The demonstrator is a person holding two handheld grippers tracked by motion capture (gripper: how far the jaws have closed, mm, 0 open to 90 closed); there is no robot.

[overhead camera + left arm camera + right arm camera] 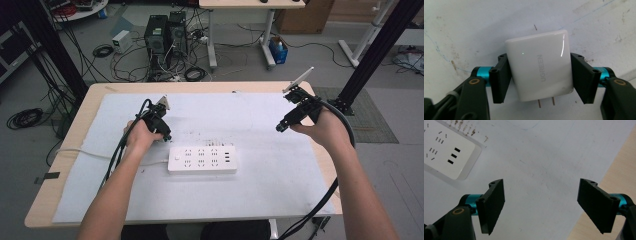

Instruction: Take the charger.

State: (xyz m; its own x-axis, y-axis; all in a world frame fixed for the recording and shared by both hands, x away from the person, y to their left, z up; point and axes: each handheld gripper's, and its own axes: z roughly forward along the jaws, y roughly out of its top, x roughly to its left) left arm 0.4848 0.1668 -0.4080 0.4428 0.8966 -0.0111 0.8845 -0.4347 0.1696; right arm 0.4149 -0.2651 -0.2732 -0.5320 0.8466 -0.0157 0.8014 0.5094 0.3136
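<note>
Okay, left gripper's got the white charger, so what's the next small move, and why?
Probably carry the charger right, over the power strip, prongs down. The left gripper is shut on its sides, its two prongs are free, and the strip lies just right of that hand. The right gripper is open, holding nothing.

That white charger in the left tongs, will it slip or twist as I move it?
The charger looks rigid, but its shell is glossy, so it may slide. The left tongs pinch its flat sides, which probably resists twisting. The prongs look thin; avoid knocking them.
</note>
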